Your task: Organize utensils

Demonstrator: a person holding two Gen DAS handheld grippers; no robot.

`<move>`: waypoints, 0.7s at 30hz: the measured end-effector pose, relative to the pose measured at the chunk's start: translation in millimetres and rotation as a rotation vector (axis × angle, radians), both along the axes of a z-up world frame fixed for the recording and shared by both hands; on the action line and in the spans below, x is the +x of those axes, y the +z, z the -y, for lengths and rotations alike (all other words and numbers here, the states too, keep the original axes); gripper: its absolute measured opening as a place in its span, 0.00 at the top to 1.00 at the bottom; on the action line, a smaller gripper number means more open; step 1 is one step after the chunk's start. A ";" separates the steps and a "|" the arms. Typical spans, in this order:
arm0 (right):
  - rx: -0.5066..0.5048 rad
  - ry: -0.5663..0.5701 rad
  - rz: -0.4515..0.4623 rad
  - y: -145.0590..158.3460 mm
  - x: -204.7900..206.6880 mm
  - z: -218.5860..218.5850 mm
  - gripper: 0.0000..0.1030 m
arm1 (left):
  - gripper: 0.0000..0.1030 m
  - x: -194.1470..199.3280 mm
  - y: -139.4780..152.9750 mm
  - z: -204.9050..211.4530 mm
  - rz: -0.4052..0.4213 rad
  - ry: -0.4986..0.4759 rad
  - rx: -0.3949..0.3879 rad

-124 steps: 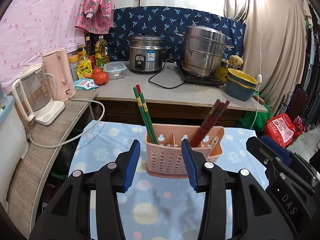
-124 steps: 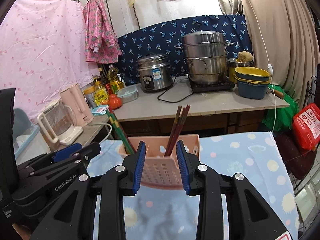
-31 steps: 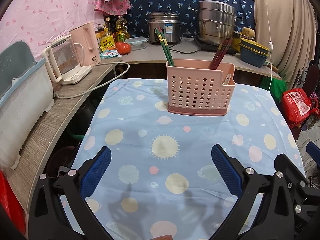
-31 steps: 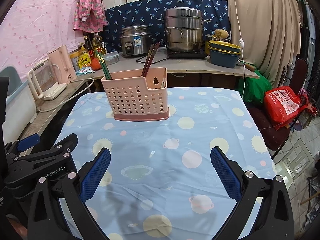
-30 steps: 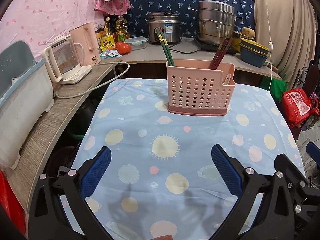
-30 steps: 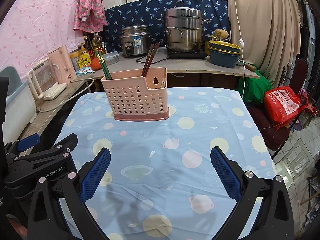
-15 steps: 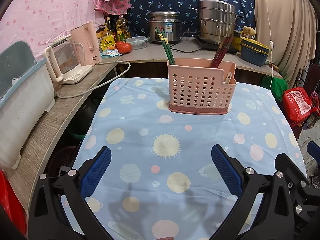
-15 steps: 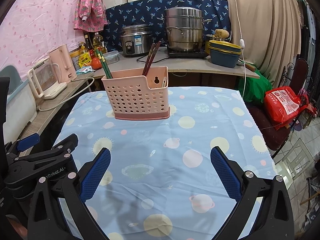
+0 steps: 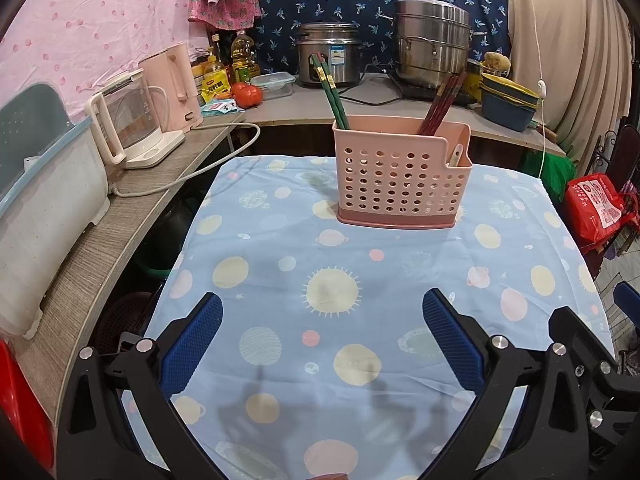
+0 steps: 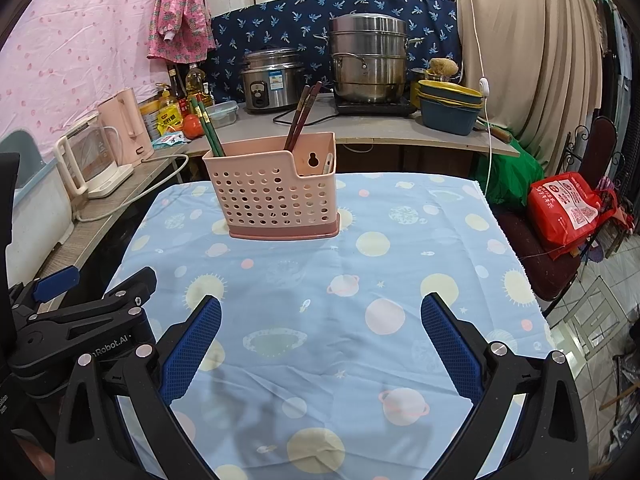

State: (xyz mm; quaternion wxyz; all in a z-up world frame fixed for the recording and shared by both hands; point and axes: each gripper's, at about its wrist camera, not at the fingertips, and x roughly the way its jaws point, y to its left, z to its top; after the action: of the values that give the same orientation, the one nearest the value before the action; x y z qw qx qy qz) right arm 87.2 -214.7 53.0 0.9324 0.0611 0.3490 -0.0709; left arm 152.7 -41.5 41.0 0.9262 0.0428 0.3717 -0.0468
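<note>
A pink perforated utensil basket (image 9: 400,176) stands at the far side of the table, also in the right wrist view (image 10: 276,196). Green chopsticks (image 9: 330,94) lean in its left compartment, dark red chopsticks (image 9: 442,98) in the middle one, and a white utensil handle (image 9: 456,156) sticks out of the low right one. My left gripper (image 9: 322,340) is open wide and empty, near the table's front edge. My right gripper (image 10: 320,340) is open wide and empty, beside the left one, well short of the basket.
A blue planet-print cloth (image 9: 340,280) covers the table. A shelf at left holds a glass kettle (image 9: 128,124) and a pink kettle (image 9: 172,88). The back counter carries a rice cooker (image 9: 330,52), a steel steamer pot (image 9: 432,40) and stacked bowls (image 9: 506,100). A red bag (image 10: 568,208) lies at right.
Since 4 s ago both grippers opened wide and drew back from the basket toward the table's front edge. Over the last second they have barely shifted.
</note>
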 end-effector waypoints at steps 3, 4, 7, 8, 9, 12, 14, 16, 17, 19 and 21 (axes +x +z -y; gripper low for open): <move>0.001 -0.001 -0.001 0.1 -0.1 0.0 0.06 | 0.07 -0.4 -0.2 0.0 -0.002 0.000 -0.001; 0.001 0.000 -0.001 -0.1 -0.3 0.0 0.06 | 0.07 -0.5 -0.2 -0.6 -0.002 -0.001 -0.001; 0.000 0.000 0.000 0.2 -0.4 0.0 0.06 | 0.07 -0.4 0.0 0.2 -0.001 -0.002 0.000; 0.000 0.000 0.000 0.4 0.1 0.0 0.06 | 0.07 -0.4 0.0 0.2 0.000 -0.002 0.001; 0.000 0.000 0.000 0.3 -0.1 0.1 0.06 | 0.07 -0.4 -0.1 -0.3 -0.001 -0.002 0.002; 0.000 0.000 -0.001 0.5 0.1 0.1 0.06 | 0.07 -0.7 -0.6 -0.8 -0.004 -0.004 -0.001; 0.001 0.001 -0.002 0.4 0.2 0.2 0.06 | 0.07 -0.8 -1.2 -0.6 -0.006 -0.004 0.002; 0.000 0.000 -0.002 -0.2 -0.2 -0.7 0.06 | 0.07 -0.4 -1.6 0.5 -0.009 -0.006 0.003; 0.001 0.000 -0.002 -0.2 -0.3 -0.7 0.06 | 0.07 0.2 -1.9 0.6 -0.012 -0.004 0.006; 0.001 0.001 -0.003 -0.6 -0.5 -0.8 0.06 | 0.07 1.4 -2.7 0.8 -0.020 -0.004 0.006; -0.002 0.000 -0.002 -0.3 -0.5 -0.9 0.06 | 0.07 1.8 -3.0 1.4 -0.022 -0.001 0.006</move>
State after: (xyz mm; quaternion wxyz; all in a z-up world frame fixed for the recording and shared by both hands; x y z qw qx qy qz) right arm 86.7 -213.7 52.7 0.9321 0.0601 0.3500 -0.0711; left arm 154.5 -42.9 38.1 0.9219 0.0453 0.3820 -0.0464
